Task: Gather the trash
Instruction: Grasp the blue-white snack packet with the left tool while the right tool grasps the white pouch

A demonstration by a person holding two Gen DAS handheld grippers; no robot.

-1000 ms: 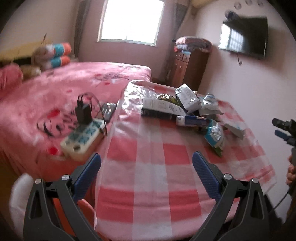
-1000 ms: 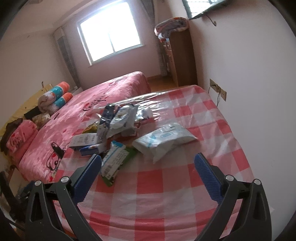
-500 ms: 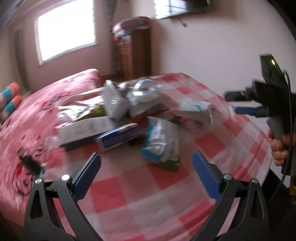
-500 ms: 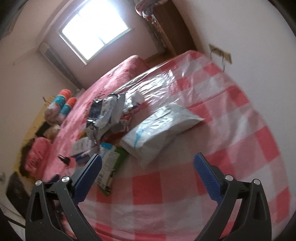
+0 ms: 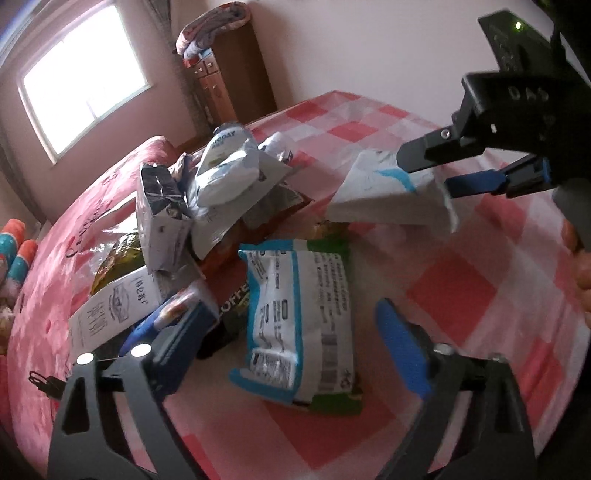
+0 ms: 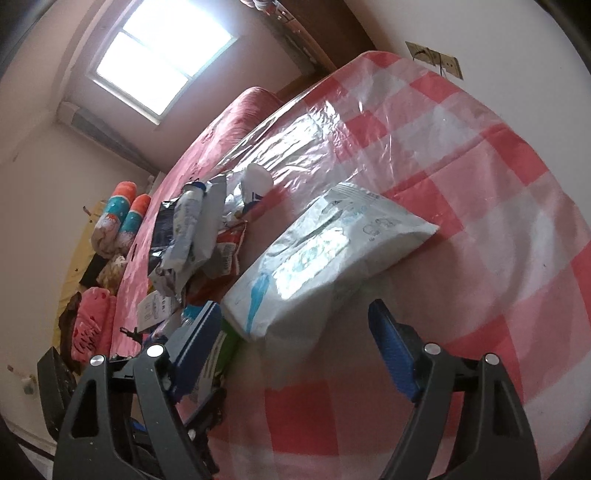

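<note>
We see a bright window (image 5: 83,79) in the pink wall, and a wooden cabinet (image 5: 236,77) beside it with folded blankets (image 5: 212,31) on top. A bed (image 6: 207,147) with a pink cover lies below, rolled bolsters (image 6: 123,216) at its head. A wall socket (image 6: 436,59) sits above the red-checked tablecloth (image 6: 498,206).

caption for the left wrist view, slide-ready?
Left gripper, jaws closing, straddles a blue-and-white wrapper on the checked tablecloth.

Glossy plastic table cover (image 6: 461,122), crinkly plastic wrappers (image 5: 299,314), wooden cabinet (image 5: 236,77)
</note>
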